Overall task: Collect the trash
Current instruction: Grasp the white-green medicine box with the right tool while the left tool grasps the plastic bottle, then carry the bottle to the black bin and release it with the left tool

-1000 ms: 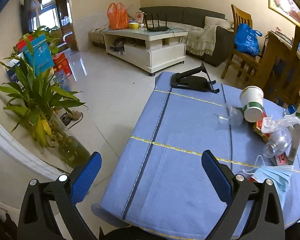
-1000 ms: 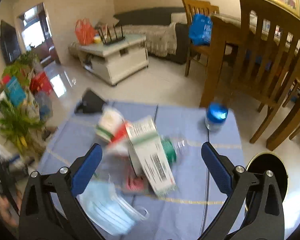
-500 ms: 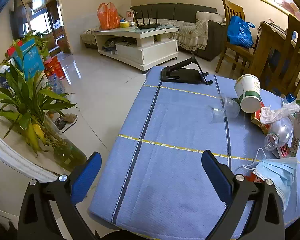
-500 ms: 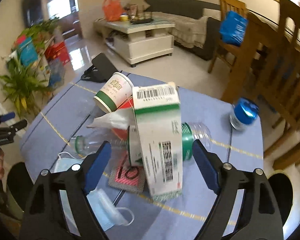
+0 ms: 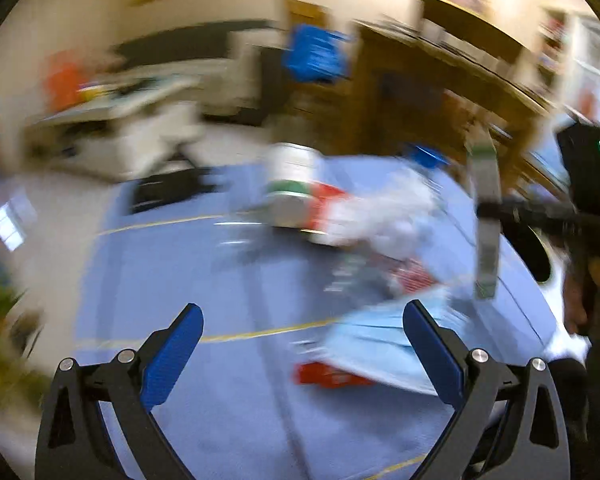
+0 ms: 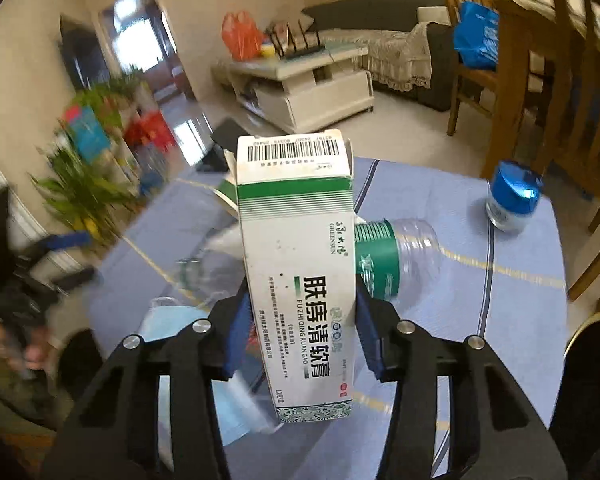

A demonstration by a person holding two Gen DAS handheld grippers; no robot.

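My right gripper (image 6: 300,336) is shut on a white and green medicine box (image 6: 296,264) and holds it upright above the blue tablecloth (image 6: 440,200); the box (image 5: 485,216) also shows at the right of the blurred left wrist view. Behind it lies a clear plastic bottle with a green label (image 6: 396,256). A blue face mask (image 6: 168,320) lies at the lower left. My left gripper (image 5: 300,352) is open and empty above the cloth, with the mask (image 5: 380,344), a red wrapper (image 5: 328,376), crumpled white plastic (image 5: 384,220) and a paper cup (image 5: 288,188) ahead.
A small jar with a blue lid (image 6: 512,196) stands at the table's right edge. Wooden chairs (image 6: 540,80) stand to the right. A dark bin (image 6: 596,360) sits at the lower right. A black stand (image 5: 164,192) lies at the table's far end. Plants (image 6: 80,188) stand left.
My right gripper has closed on the medicine box and lifted it. My left gripper has swung quickly right toward the trash pile, blurring its view.
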